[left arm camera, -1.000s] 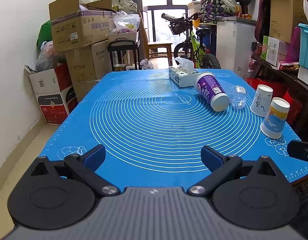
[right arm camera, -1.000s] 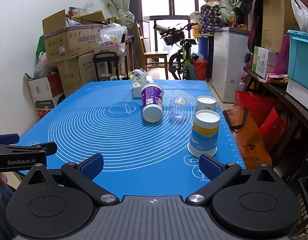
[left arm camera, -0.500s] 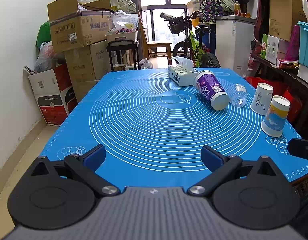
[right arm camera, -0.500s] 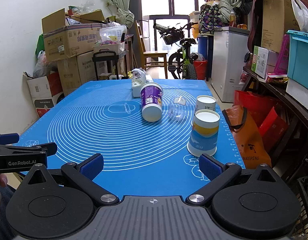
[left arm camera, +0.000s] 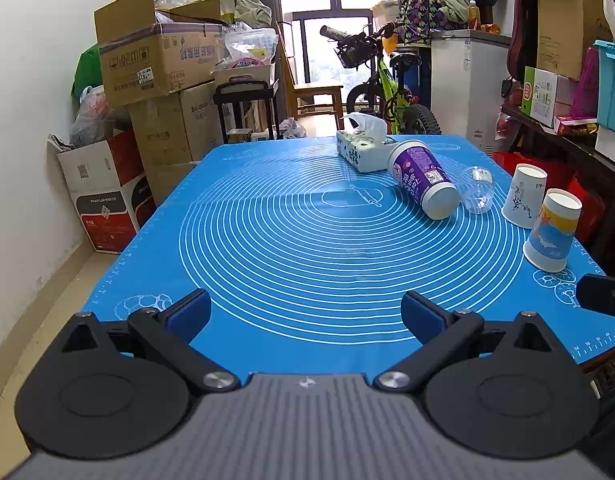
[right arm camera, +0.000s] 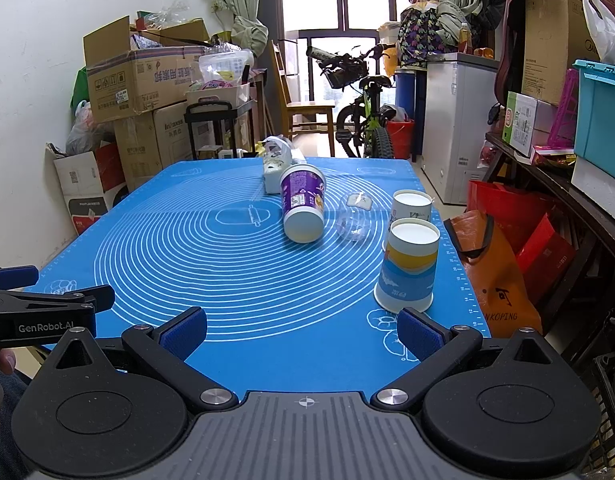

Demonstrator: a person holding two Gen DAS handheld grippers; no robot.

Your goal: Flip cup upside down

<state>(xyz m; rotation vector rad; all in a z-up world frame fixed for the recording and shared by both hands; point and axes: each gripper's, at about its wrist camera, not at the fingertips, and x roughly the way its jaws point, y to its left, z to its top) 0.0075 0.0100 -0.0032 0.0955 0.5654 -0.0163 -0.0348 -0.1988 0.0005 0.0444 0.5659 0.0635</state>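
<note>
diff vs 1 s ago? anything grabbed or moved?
Nothing grabbed or let go. The right gripper has edged toward the blue-and-yellow paper cup, jaws open; the left gripper is open and barely shifted. That cup, the white paper cup, purple cup and clear plastic cup have not moved.

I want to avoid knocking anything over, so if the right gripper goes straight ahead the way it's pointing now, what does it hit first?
Probably the purple cup lying on its side: it sits nearly dead ahead of the open right gripper, with only bare blue mat before it. The blue-and-yellow paper cup stands nearer but off to the right.
</note>
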